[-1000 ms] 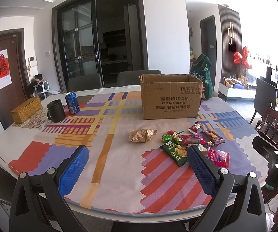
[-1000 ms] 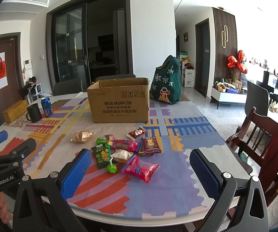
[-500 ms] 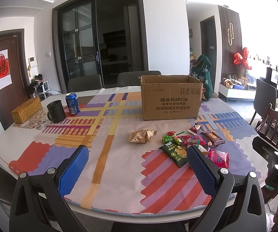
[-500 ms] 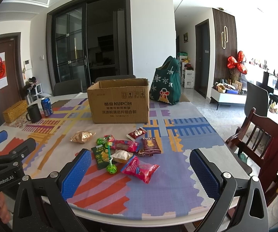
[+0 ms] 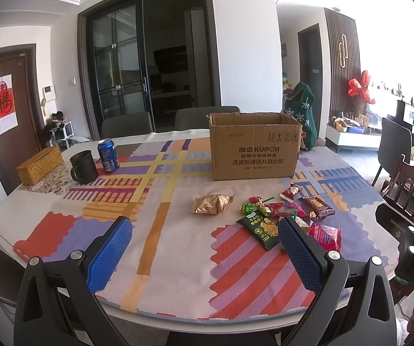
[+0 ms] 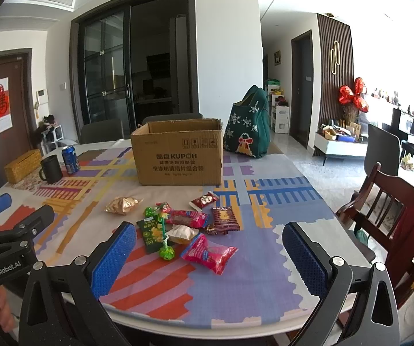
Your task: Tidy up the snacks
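An open cardboard box (image 5: 254, 149) stands on the patterned tablecloth; it also shows in the right wrist view (image 6: 179, 155). In front of it lies a pile of snacks: a gold packet (image 5: 211, 204) (image 6: 122, 204), a green packet (image 5: 260, 230) (image 6: 151, 235), a pink packet (image 6: 208, 253) (image 5: 323, 236), a brown biscuit packet (image 6: 225, 218), a red packet (image 6: 204, 200) and a green lollipop (image 6: 166, 252). My left gripper (image 5: 204, 255) is open and empty at the table's near edge. My right gripper (image 6: 210, 259) is open and empty, just short of the pile.
A black mug (image 5: 83, 167), a blue can (image 5: 108, 155) and a woven box (image 5: 40, 165) stand at the far left. A green bag (image 6: 247, 132) sits behind the box. A wooden chair (image 6: 385, 210) with red cloth stands to the right.
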`<action>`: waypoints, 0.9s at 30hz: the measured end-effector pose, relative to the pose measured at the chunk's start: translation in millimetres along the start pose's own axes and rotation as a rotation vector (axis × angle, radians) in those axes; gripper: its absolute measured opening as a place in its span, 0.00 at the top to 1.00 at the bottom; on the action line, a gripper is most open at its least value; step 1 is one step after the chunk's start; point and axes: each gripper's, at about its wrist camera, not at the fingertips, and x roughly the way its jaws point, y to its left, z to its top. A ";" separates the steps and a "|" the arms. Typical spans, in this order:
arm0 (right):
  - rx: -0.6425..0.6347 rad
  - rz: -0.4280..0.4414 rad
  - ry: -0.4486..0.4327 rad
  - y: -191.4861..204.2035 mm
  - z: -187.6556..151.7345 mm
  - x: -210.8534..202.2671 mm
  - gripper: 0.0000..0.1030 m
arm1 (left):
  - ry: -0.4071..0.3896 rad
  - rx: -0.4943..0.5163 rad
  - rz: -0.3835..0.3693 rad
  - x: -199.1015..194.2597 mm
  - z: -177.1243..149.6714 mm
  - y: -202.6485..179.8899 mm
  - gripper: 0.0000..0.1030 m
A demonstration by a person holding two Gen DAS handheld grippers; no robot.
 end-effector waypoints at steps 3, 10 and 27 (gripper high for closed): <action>0.001 0.000 0.000 0.1 -0.4 -0.1 0.01 | 0.003 0.001 -0.001 -1.3 2.6 0.5 0.00; 0.001 0.009 0.020 -1.4 4.9 1.8 0.01 | 0.022 0.015 -0.009 7.4 12.9 -0.5 0.00; -0.016 0.083 0.138 -8.6 1.2 60.0 0.01 | 0.087 0.170 -0.157 55.6 2.1 -39.7 0.13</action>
